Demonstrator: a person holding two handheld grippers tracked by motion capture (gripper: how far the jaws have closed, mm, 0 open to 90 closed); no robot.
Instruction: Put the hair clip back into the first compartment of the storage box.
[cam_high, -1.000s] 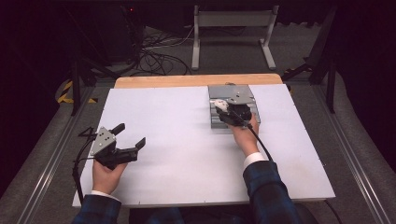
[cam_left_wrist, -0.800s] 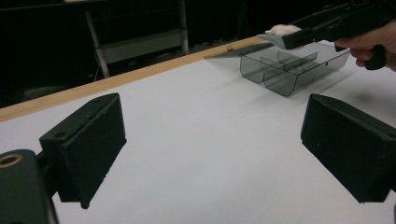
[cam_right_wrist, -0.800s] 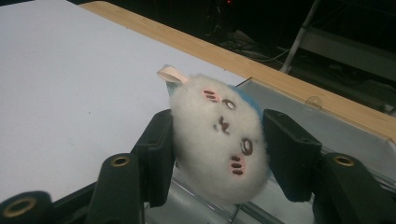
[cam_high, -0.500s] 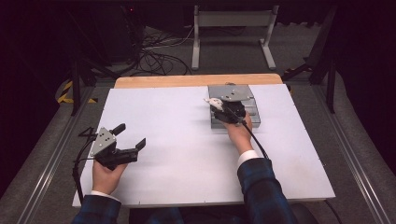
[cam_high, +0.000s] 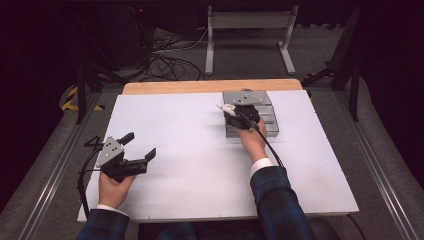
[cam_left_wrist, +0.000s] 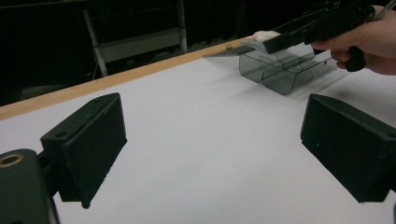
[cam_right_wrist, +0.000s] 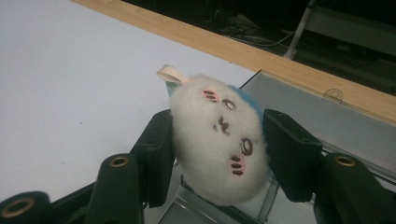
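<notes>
We have the small white plush toy (cam_right_wrist: 219, 144) pinched between the jaws of our right gripper (cam_high: 239, 113), held just above the near-left corner of the clear divided tray (cam_high: 264, 119) — lifted, not resting in any compartment. Whether it goes in or comes out we cannot tell. Our left gripper (cam_high: 134, 149) sits well left of the tray on the tabletop (cam_high: 190, 150), jaws wide, holding nothing.

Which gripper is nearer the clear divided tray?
Right. The right gripper is over the tray's near-left corner, holding a plush toy; the left gripper sits far off by the table's left edge.
</notes>
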